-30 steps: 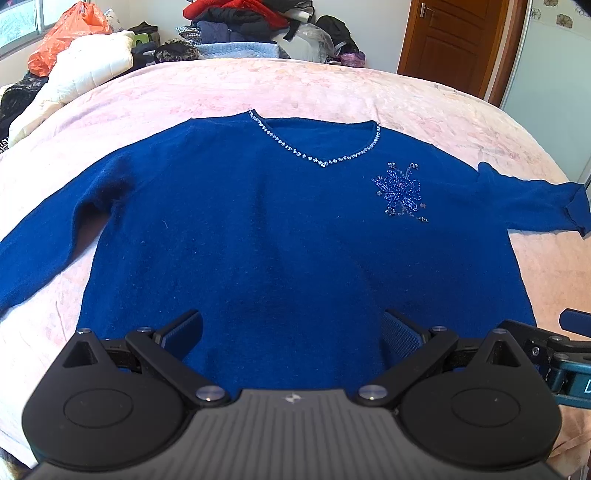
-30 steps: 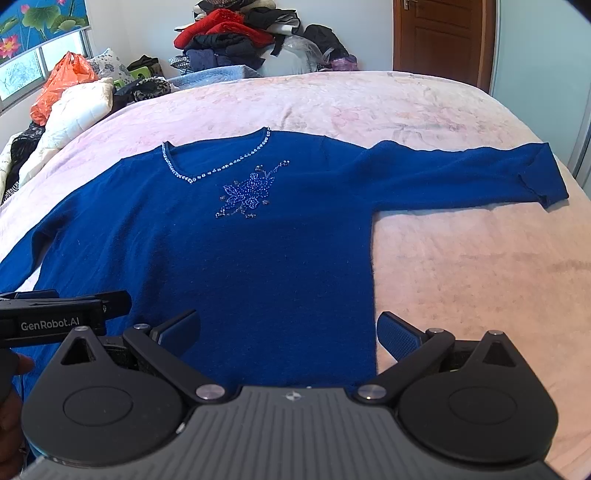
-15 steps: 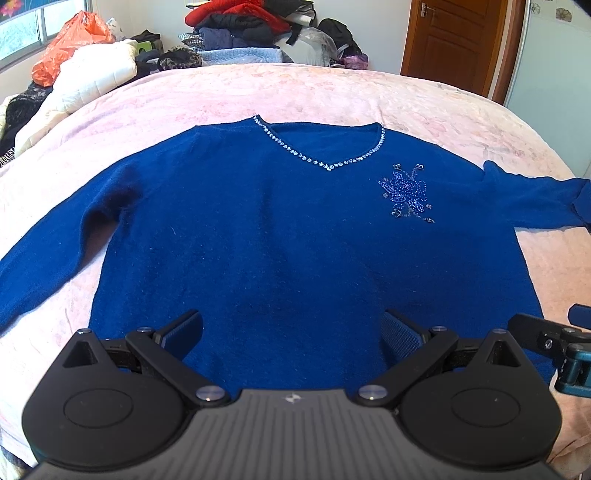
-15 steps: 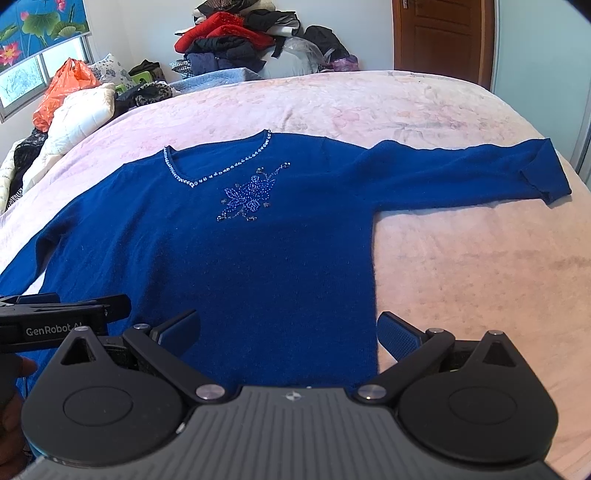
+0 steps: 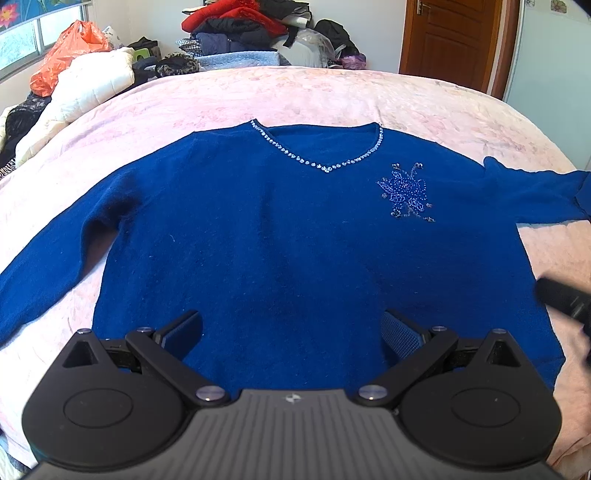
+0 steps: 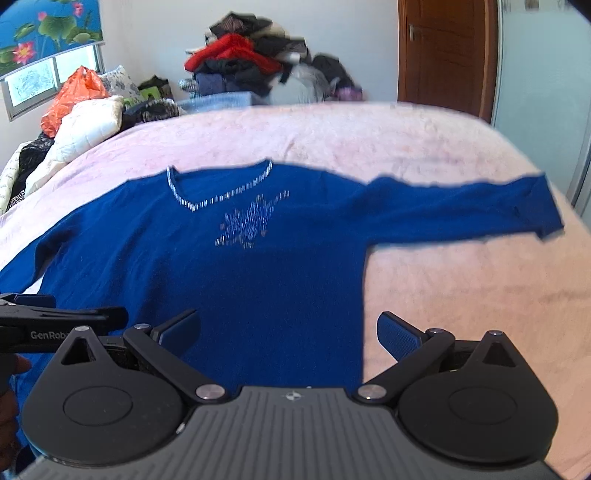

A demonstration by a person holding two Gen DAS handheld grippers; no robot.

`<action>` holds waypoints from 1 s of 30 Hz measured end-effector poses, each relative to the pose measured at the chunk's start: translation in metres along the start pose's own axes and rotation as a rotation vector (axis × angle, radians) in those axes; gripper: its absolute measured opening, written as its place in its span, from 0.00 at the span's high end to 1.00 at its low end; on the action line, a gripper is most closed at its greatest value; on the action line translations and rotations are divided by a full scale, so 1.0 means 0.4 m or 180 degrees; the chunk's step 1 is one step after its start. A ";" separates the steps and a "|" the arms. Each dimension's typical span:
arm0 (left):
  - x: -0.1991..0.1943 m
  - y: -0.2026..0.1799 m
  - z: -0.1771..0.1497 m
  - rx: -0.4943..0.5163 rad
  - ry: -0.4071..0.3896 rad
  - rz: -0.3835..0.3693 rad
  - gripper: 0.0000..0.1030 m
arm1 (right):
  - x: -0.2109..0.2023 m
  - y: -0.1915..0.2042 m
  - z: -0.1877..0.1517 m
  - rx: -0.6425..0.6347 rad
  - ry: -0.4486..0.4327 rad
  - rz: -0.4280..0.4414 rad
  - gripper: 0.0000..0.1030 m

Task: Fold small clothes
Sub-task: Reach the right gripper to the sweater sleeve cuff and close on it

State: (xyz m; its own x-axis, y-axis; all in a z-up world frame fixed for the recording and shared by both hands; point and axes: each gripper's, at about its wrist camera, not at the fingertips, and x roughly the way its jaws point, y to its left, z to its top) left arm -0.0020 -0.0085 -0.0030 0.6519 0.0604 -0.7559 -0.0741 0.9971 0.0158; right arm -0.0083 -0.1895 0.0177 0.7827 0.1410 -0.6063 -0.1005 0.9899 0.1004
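The sweater lies flat, front up, across the middle of the pink bed, both sleeves spread out to the sides. The left claw and the right claw both hang wide open and empty over its lower hem. A heap of clothes sits at the top of the frame.

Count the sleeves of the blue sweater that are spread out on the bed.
2. The left sleeve runs out towards the bed's left edge, its cuff out of view. The right sleeve lies stretched to the right on the pink bedspread, cuff visible.
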 end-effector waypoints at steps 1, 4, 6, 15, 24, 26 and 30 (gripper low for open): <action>0.000 0.000 0.001 -0.0008 -0.0005 -0.0013 0.00 | -0.015 0.000 0.001 -0.0025 -0.0164 -0.0010 0.00; 0.003 -0.003 0.008 -0.0035 -0.0004 -0.0074 0.00 | -0.056 -0.014 0.004 -0.0050 -0.0659 0.0001 0.00; 0.008 -0.010 0.017 -0.0044 0.0003 -0.0107 0.00 | -0.056 -0.040 -0.005 -0.0032 -0.0751 0.0260 0.00; 0.029 -0.078 0.055 0.0183 -0.0033 -0.0129 0.00 | 0.042 -0.149 0.007 0.0021 -0.0351 0.0047 0.00; 0.073 -0.099 0.084 0.0113 0.0043 -0.0124 0.00 | 0.187 -0.459 0.057 0.0158 -0.0407 -0.0891 0.14; 0.082 -0.101 0.089 0.0098 0.0062 -0.0105 0.00 | 0.224 -0.519 0.063 0.0198 -0.0332 -0.1022 0.21; 0.098 -0.113 0.097 0.0132 0.0102 -0.0077 0.00 | 0.295 -0.594 0.082 0.0104 -0.0232 -0.1249 0.26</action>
State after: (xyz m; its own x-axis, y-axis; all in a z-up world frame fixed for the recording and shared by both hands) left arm 0.0560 -0.0493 -0.0078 0.6285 0.0353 -0.7770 -0.0268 0.9994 0.0238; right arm 0.1283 -0.4085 -0.0517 0.7994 -0.2504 -0.5461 0.2334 0.9670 -0.1017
